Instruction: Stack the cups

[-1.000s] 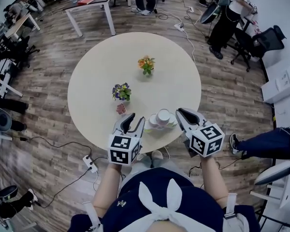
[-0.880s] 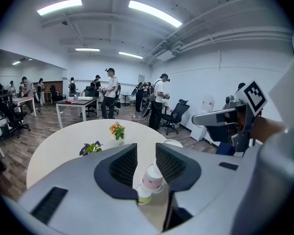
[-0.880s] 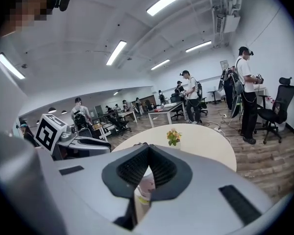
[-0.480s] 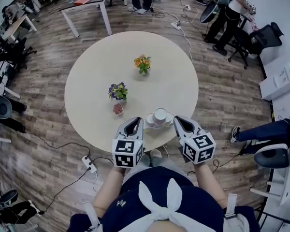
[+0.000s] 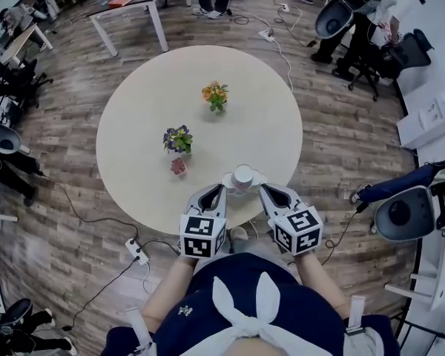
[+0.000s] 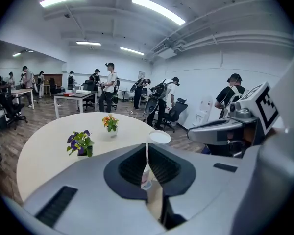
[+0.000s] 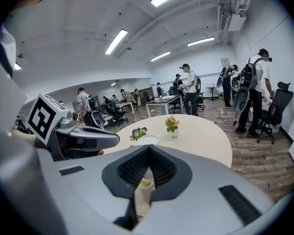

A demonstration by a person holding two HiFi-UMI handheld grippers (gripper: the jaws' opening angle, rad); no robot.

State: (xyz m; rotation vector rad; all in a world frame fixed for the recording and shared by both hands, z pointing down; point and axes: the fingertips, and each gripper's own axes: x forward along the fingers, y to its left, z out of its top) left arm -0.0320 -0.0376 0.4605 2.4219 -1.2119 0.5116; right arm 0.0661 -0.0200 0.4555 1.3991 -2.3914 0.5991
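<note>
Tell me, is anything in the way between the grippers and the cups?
Nothing visible is. The cups sit at the near edge of the table, with the left gripper and right gripper close on either side. The purple flowers and orange flowers stand farther back.

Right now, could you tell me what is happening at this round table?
A person at the near edge of the round table is working on a small cluster of cups with a gripper in each hand. The left gripper is closed, apparently on the rim of a pink-printed cup. The right gripper is likewise closed on a yellow-labelled cup. A white cup stands between them. Whether any are stacked yet is unclear.
</note>
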